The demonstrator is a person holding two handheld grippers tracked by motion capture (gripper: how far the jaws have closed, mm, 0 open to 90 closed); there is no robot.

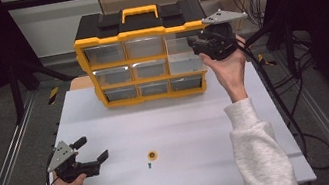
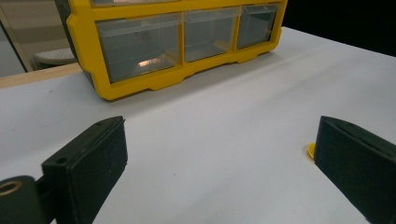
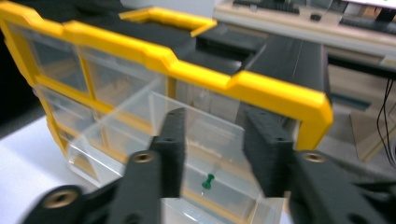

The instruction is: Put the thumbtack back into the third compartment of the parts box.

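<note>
A yellow and black organizer [image 1: 142,60] with clear drawers stands at the back of the white table [image 1: 182,120]. My right gripper [image 1: 196,43] is raised at its top right drawer [image 1: 177,44]. In the right gripper view that clear drawer [image 3: 116,126] is pulled out, and a green pushpin [image 3: 207,181] lies inside it. The right gripper [image 3: 212,140] hangs over the drawer, its jaws apart with nothing between them. My left gripper [image 1: 93,150] rests low at the table's front left, open and empty [image 2: 219,154].
A small yellow disc [image 1: 152,155] and a tiny green piece [image 1: 150,165] lie on the table right of the left gripper. The disc [image 2: 310,150] peeks out beside that gripper's right jaw. Black frame rails and cables surround the table.
</note>
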